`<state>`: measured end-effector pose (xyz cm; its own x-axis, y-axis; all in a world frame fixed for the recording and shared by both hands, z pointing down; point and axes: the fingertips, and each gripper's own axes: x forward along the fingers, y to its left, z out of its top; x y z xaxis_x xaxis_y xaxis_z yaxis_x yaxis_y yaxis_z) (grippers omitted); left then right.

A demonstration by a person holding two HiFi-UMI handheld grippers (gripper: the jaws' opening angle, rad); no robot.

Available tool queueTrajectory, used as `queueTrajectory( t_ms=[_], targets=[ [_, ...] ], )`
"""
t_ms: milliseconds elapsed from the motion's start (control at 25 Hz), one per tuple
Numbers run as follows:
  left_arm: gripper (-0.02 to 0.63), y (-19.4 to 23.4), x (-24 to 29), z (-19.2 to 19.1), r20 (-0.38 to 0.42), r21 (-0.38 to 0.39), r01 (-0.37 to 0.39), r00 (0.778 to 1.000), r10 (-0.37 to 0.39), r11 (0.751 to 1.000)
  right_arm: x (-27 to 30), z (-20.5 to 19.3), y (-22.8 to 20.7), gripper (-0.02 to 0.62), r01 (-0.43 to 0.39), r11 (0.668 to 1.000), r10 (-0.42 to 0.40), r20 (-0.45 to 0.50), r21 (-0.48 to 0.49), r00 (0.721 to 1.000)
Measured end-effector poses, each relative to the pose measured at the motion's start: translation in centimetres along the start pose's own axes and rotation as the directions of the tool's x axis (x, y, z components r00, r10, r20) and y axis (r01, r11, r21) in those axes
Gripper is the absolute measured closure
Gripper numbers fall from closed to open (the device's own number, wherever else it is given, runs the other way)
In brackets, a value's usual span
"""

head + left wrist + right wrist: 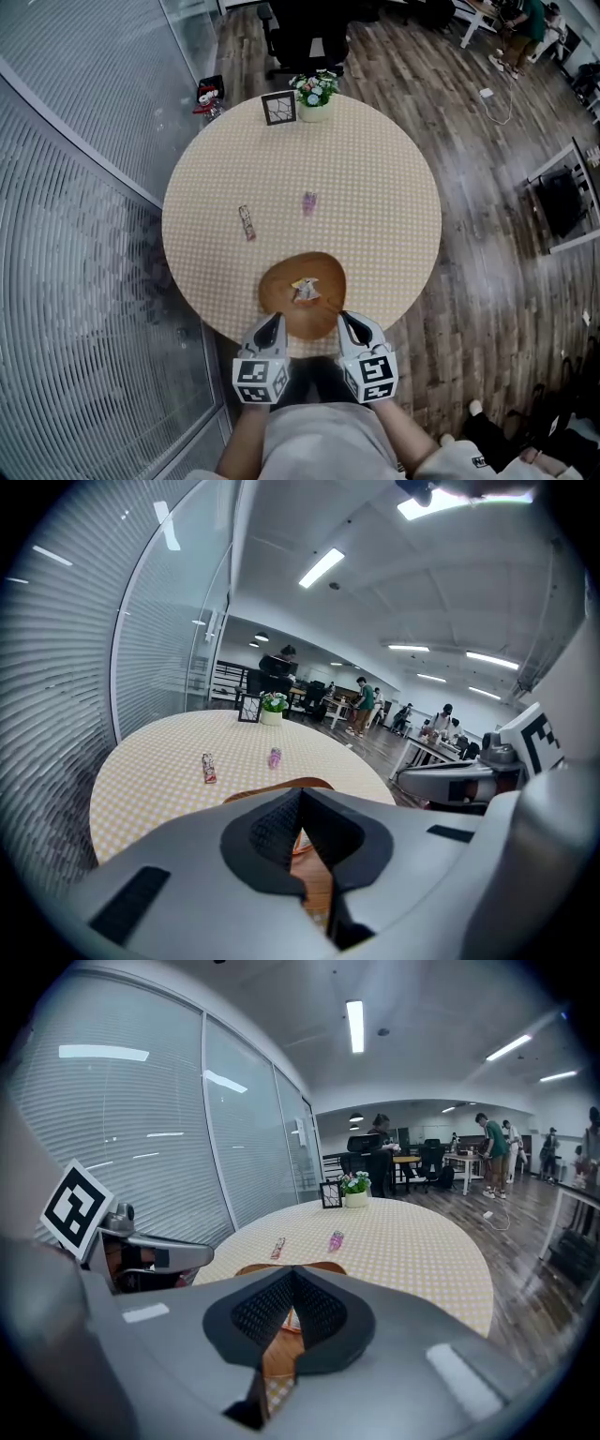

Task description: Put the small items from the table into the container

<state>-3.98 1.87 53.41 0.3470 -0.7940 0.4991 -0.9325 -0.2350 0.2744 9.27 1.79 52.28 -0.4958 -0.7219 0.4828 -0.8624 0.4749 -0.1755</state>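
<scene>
Hands hidden under marker cubes; near rim of brown oval wooden container (pixel 281 281) covered by left gripper (pixel 275 321) & right gripper (pixel 345 320), side by side, tilted down, both jaws pressed together, empty. 1 crumpled wrapper (pixel 305 291), too small to identify, lies inside; reddish stick packet (pixel 247 222) & pink sachet (pixel 308 202) lie apart, mid round beige-checked table (pixel 384 187).

In the left gripper view, fingers (pixel 273 833) hide most of the container (pixel 260 787) (wooden).
</scene>
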Motion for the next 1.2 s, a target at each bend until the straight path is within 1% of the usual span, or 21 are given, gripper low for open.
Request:
queueTrajectory(
  t_ms=[120,240,280,400,520,600,640,720,800,880,920,1000,1040,1120,1200],
  targets=[
    [0.600,0.0,0.2,0.4,0.026,-0.014,0.008,1.000,-0.008,1.000,-0.6,0.0,-0.3,0.594,-0.012,1.000,0.012,0.016,0.005,1.000],
    [0.600,1.3,0.5,1.3,0.045,-0.060,0.001,0.999,0.002,0.998,-0.7,0.6,-0.9,0.594,-0.018,1.000,0.018,0.028,0.001,0.999],
    [0.600,2.0,0.7,1.9,0.049,-0.062,-0.010,0.999,0.013,0.998,-0.6,1.0,-1.3,0.594,-0.019,1.000,0.019,0.030,0.000,0.999],
    [0.600,4.3,1.6,3.6,0.052,-0.035,-0.061,0.997,0.063,0.997,-0.1,2.3,-2.0,0.594,-0.016,1.000,0.016,0.035,-0.002,0.999],
    [0.600,6.9,2.6,4.2,0.037,-0.027,-0.101,0.994,0.102,0.995,0.6,3.5,-2.4,0.594,-0.004,1.000,0.004,0.043,0.000,0.999],
    [0.600,8.4,4.0,4.2,0.003,-0.022,-0.103,0.995,0.103,0.994,1.4,4.3,-2.7,0.594,0.012,1.000,-0.012,0.044,-0.001,0.999],
    [0.587,9.2,4.9,4.2,-0.022,-0.016,-0.098,0.995,0.098,0.995,2.0,4.7,-2.8,0.594,0.022,1.000,-0.022,0.043,-0.001,0.999],
    [0.518,10.9,7.1,4.1,-0.074,-0.001,-0.092,0.993,0.092,0.996,3.0,5.5,-2.9,0.594,0.047,0.999,-0.047,0.041,0.006,0.998],
    [0.471,13.0,9.6,4.1,-0.122,0.017,-0.093,0.988,0.094,0.996,3.8,6.2,-2.8,0.594,0.073,0.997,-0.074,0.039,0.014,0.997],
    [0.398,15.0,12.1,4.1,-0.165,0.024,-0.098,0.981,0.100,0.995,4.5,6.7,-2.7,0.594,0.098,0.995,-0.099,0.032,0.021,0.995],
    [0.378,16.1,13.4,4.3,-0.181,0.022,-0.104,0.978,0.106,0.994,4.7,6.8,-2.7,0.594,0.111,0.993,-0.112,0.027,0.026,0.993],
    [0.361,17.9,15.7,4.5,-0.210,-0.006,-0.112,0.972,0.109,0.994,5.2,6.8,-2.8,0.594,0.142,0.989,-0.142,0.016,0.034,0.990],
    [0.342,18.7,16.8,4.7,-0.225,-0.018,-0.118,0.968,0.111,0.993,5.4,6.8,-2.9,0.594,0.158,0.987,-0.158,0.010,0.037,0.987],
    [0.332,20.2,19.0,4.7,-0.258,-0.008,-0.136,0.957,0.130,0.991,5.8,6.7,-3.3,0.594,0.185,0.982,-0.185,-0.001,0.047,0.983],
    [0.328,21.3,21.2,4.1,-0.304,0.007,-0.149,0.942,0.144,0.989,6.1,6.5,-3.7,0.594,0.208,0.976,-0.208,-0.012,0.058,0.978]
  ],
)
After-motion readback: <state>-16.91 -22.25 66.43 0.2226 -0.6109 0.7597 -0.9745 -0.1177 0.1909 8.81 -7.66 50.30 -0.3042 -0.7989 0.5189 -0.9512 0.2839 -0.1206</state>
